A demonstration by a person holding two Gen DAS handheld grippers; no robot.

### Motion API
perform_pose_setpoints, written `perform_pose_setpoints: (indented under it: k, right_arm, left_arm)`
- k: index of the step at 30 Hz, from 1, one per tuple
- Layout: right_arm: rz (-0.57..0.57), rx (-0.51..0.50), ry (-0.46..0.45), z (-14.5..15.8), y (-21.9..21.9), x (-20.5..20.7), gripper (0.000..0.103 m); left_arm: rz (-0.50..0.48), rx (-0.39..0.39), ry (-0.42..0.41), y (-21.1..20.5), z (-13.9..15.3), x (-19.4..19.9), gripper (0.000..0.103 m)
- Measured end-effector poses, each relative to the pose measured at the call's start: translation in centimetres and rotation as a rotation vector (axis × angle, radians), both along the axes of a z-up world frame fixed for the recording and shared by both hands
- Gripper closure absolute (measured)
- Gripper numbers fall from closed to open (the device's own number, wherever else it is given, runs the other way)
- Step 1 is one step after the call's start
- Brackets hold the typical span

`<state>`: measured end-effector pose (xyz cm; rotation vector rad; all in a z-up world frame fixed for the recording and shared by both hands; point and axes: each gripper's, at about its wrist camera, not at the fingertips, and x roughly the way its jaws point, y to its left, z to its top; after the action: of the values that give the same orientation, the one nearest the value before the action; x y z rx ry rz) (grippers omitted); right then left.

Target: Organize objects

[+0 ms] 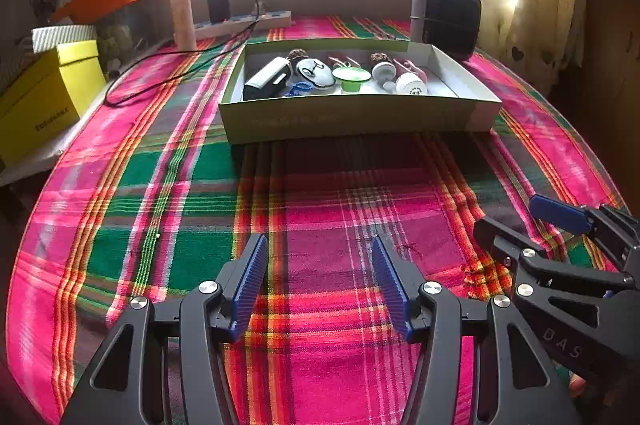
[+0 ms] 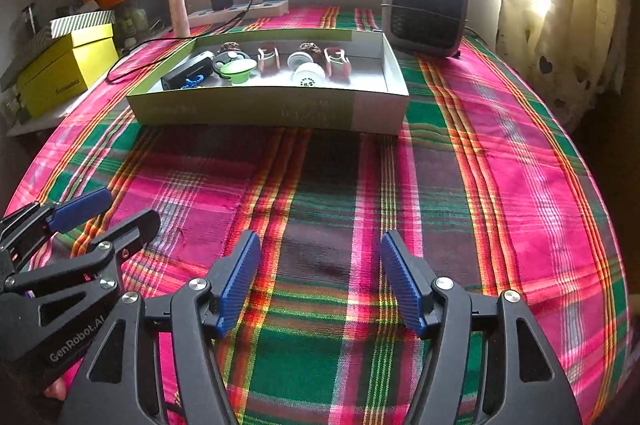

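Note:
A shallow green-and-white cardboard box [image 1: 352, 119] [image 2: 264, 109] sits on the plaid cloth, far ahead of both grippers. It holds several small items: a black-and-silver device [image 1: 267, 79] [image 2: 188, 70], a round white case [image 1: 316, 73], a green lid [image 1: 351, 76] [image 2: 239, 68], a blue cord [image 1: 298, 89] [image 2: 195, 81], and white and red rolls [image 1: 410, 81] [image 2: 306, 75]. My left gripper [image 1: 320, 245] is open and empty, low over the cloth. My right gripper [image 2: 318, 241] is open and empty beside it, and shows at the right of the left wrist view [image 1: 516, 221].
A small grey heater [image 1: 446, 17] [image 2: 426, 9] stands behind the box at right. A power strip with a black charger [image 1: 240, 19] [image 2: 240, 7] and trailing cable lies at the back. Yellow boxes [image 1: 44, 97] [image 2: 68, 65] sit at left, a curtain at right.

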<state>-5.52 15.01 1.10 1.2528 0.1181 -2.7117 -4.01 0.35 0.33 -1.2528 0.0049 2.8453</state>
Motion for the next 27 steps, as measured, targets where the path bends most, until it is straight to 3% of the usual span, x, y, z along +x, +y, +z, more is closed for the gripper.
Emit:
perform_pose_setpoints:
  k: [27]
  right_arm:
    - [0.000,0.000,0.000,0.00,0.06,0.00,0.040]
  left_arm:
    - [0.000,-0.004,0.002,0.11,-0.05,0.23,0.049]
